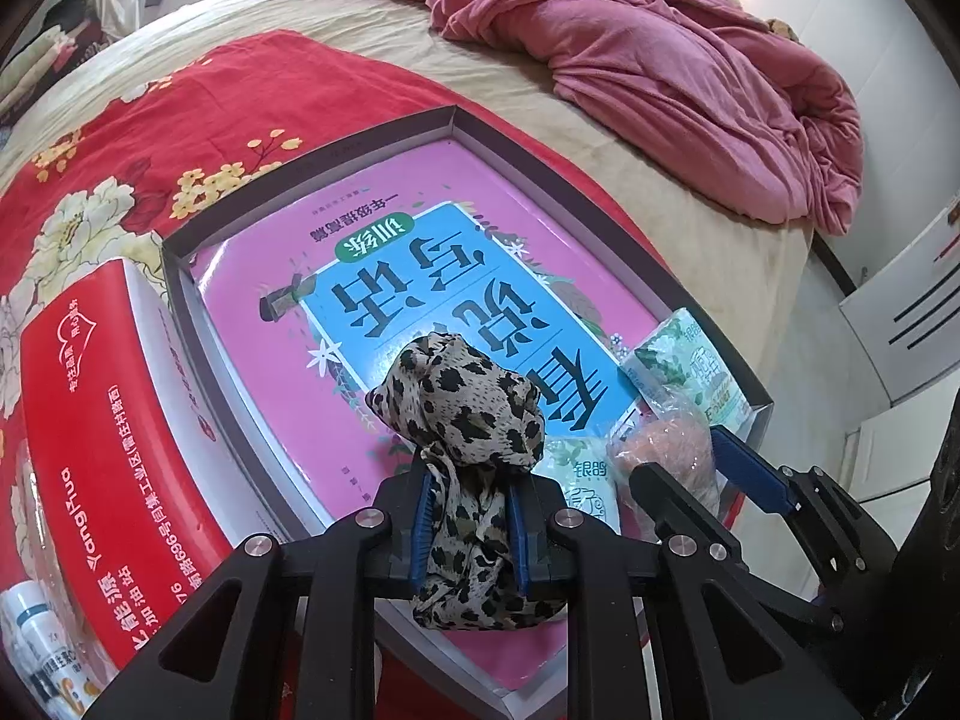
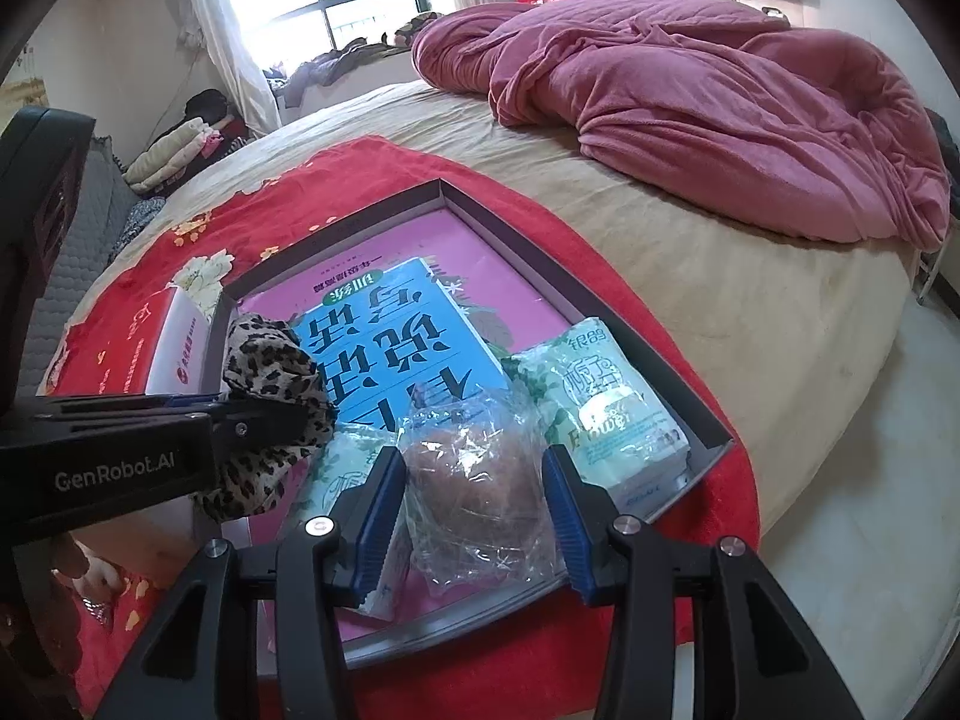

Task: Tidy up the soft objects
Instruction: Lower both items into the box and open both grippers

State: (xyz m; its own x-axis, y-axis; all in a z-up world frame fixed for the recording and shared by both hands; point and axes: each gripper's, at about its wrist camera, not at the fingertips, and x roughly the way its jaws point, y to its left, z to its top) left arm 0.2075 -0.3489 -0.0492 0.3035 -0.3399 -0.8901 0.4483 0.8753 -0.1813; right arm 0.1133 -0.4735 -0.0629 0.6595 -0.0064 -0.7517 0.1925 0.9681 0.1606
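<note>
Left claw (image 1: 468, 516) clamped tight on a leopard-print cloth (image 1: 462, 408), bunched low center in the left wrist view, over the shallow grey box (image 1: 312, 168). Right claw (image 2: 474, 498) part open, pads pressing a clear plastic bag with a brownish soft lump (image 2: 480, 468), lower center of the right wrist view, inside the box. Green tissue pack (image 2: 606, 396) just right of it. Pink-and-blue book (image 1: 420, 276) lines the box, on a bed (image 2: 750, 330).
</note>
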